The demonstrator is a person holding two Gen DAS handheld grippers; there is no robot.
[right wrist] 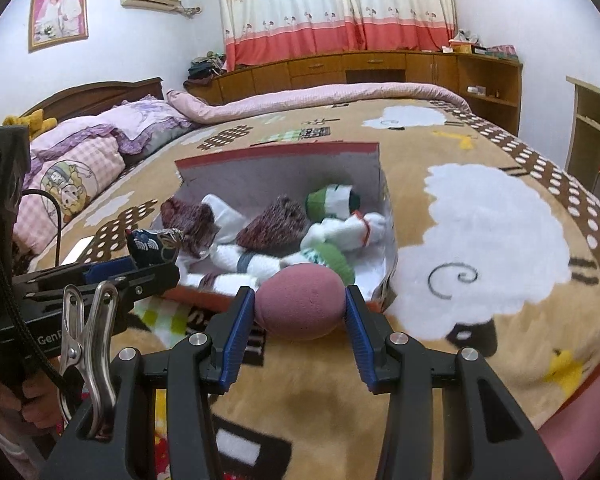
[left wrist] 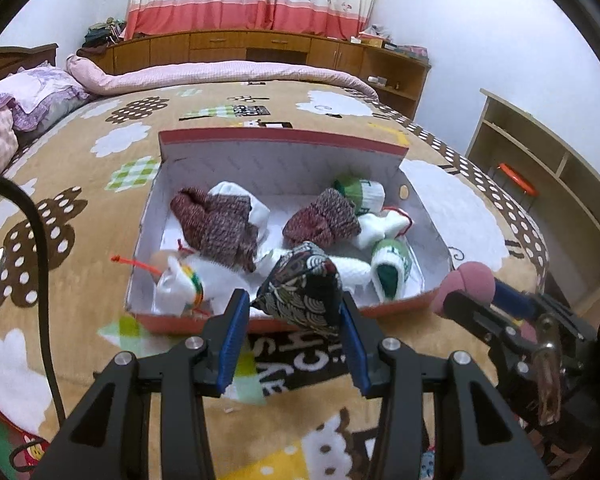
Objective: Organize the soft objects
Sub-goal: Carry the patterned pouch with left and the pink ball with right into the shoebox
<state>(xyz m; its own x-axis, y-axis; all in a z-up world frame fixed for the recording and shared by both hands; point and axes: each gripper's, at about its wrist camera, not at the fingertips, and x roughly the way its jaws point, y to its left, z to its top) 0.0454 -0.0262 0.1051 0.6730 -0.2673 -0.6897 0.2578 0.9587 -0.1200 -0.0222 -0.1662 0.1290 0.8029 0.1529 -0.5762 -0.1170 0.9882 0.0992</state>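
Left wrist view: left gripper point(left wrist: 296, 312) clamps a dark patterned pouch point(left wrist: 300, 284) between its fingers before the box point(left wrist: 284, 140), while right gripper point(right wrist: 300, 308) squeezes a pink ball point(right wrist: 300, 300).

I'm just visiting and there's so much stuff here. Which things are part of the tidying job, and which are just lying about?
Part of the job:
- patterned dark beanbag, held in the left gripper
- pink foam ball, held in the right gripper
- red box
- rolled socks inside it

Just lying about:
- bedspread
- pillows
- curtain
- metal clip
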